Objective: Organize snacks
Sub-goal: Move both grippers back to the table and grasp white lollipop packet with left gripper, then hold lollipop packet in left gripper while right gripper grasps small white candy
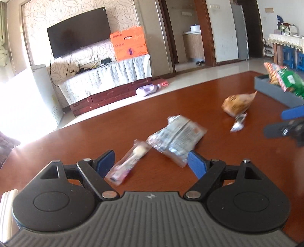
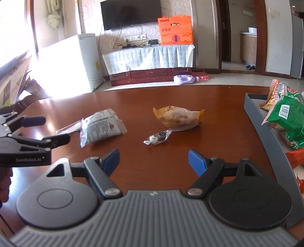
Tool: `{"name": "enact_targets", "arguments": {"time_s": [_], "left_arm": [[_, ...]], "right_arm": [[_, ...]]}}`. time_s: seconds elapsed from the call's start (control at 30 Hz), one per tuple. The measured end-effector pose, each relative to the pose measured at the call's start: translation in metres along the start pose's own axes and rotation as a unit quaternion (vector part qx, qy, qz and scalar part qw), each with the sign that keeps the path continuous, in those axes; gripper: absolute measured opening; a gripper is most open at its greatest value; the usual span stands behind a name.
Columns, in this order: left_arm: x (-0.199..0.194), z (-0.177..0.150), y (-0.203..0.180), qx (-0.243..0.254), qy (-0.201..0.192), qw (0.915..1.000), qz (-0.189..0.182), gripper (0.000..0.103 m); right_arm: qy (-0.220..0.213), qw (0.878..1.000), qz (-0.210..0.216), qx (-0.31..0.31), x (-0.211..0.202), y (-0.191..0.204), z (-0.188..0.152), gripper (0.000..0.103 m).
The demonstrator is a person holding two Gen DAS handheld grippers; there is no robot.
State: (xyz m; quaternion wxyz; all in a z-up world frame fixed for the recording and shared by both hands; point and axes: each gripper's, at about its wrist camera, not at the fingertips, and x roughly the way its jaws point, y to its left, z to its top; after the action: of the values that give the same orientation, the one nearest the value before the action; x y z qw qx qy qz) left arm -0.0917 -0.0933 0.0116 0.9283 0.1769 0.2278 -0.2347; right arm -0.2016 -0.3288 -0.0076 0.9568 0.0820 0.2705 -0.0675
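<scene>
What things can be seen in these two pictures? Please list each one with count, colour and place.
table: one, red-brown, under everything
tray: one, grey, table's right edge
green packets: at least two, in tray
yellow packet: one, table centre
silver candy: one, before yellow packet
silver-white packet: one, left of centre
clear wrapper: one, beside silver-white packet
television: one, black, wall
orange box: one, on cabinet
left gripper: black, blue pads, open
right gripper: same, open
</scene>
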Motion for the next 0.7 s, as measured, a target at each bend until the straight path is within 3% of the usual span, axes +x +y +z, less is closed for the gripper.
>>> {"name": "enact_targets", "arguments": {"time_s": [0.17, 0.33, 0.4, 0.43, 0.47, 0.5, 0.57, 0.7], "left_arm": [[0.015, -0.011, 0.028, 0.009, 0.016, 0.9997, -0.016, 0.087], [0.051, -0.010, 0.036, 0.017, 0.046, 0.9983, -0.031, 0.087], [0.061, -0.007, 0.037, 0.012, 0.048, 0.9972, -0.055, 0.086], [0.064, -0.006, 0.037, 0.009, 0.048, 0.9966, -0.066, 0.081], [0.068, -0.004, 0.037, 0.005, 0.047, 0.9958, -0.078, 0.067], [0.069, -0.004, 0.038, -0.005, 0.046, 0.9948, -0.090, 0.060], [0.068, -0.003, 0.038, -0.016, 0.045, 0.9939, -0.100, 0.030], [0.062, -0.006, 0.038, -0.035, 0.047, 0.9951, -0.080, 0.018]], "right_arm": [[0.016, 0.999, -0.001, 0.028, 0.011, -0.012, 0.003, 0.081], [0.026, 1.000, -0.001, 0.005, 0.023, -0.005, 0.003, 0.081], [0.032, 0.999, -0.004, -0.001, 0.028, -0.005, 0.003, 0.081], [0.035, 0.999, -0.004, -0.002, 0.029, -0.005, 0.003, 0.081], [0.037, 0.999, -0.005, -0.003, 0.031, -0.005, 0.003, 0.081], [0.038, 0.999, -0.007, -0.005, 0.032, -0.005, 0.003, 0.081], [0.037, 0.999, -0.008, -0.005, 0.035, -0.004, 0.003, 0.081], [0.041, 0.999, -0.010, -0.008, 0.043, -0.001, 0.004, 0.081]]}}
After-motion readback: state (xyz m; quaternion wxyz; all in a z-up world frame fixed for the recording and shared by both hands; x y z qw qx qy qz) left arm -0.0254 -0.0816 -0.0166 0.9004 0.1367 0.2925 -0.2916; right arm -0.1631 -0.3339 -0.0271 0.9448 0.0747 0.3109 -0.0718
